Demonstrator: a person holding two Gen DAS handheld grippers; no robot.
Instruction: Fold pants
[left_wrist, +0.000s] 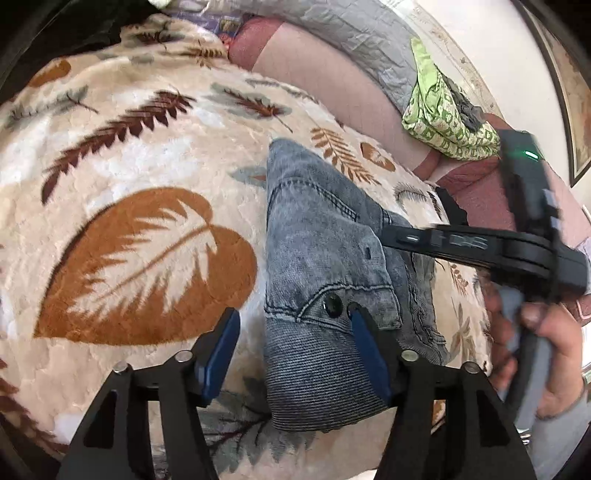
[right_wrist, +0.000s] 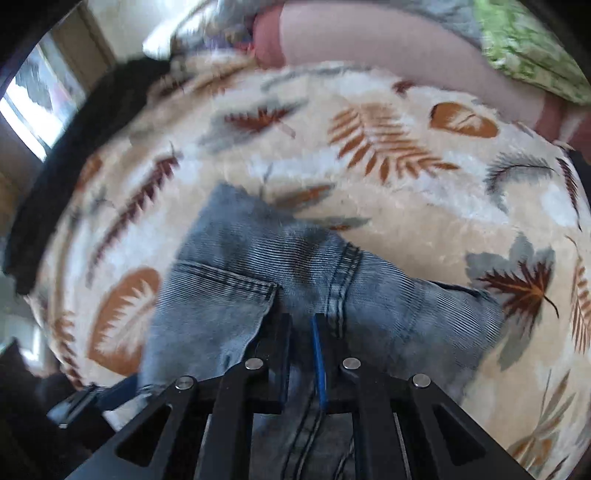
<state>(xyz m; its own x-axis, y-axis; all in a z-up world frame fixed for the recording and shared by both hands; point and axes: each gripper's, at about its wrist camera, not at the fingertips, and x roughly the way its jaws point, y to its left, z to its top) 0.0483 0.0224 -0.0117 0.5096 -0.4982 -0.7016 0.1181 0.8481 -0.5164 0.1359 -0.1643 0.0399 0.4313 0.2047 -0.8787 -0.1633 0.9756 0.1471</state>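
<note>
A pair of washed grey-blue denim pants lies partly folded on a cream plush blanket printed with brown and grey leaves. The left gripper hangs over the waistband end with its blue-padded jaws well apart, one pad beside the dark button, gripping nothing. The right gripper has its jaws nearly closed, pinching the denim next to a stitched seam. A hand holds its handle. A green patterned cloth rests farther back. No writing is legible anywhere.
</note>
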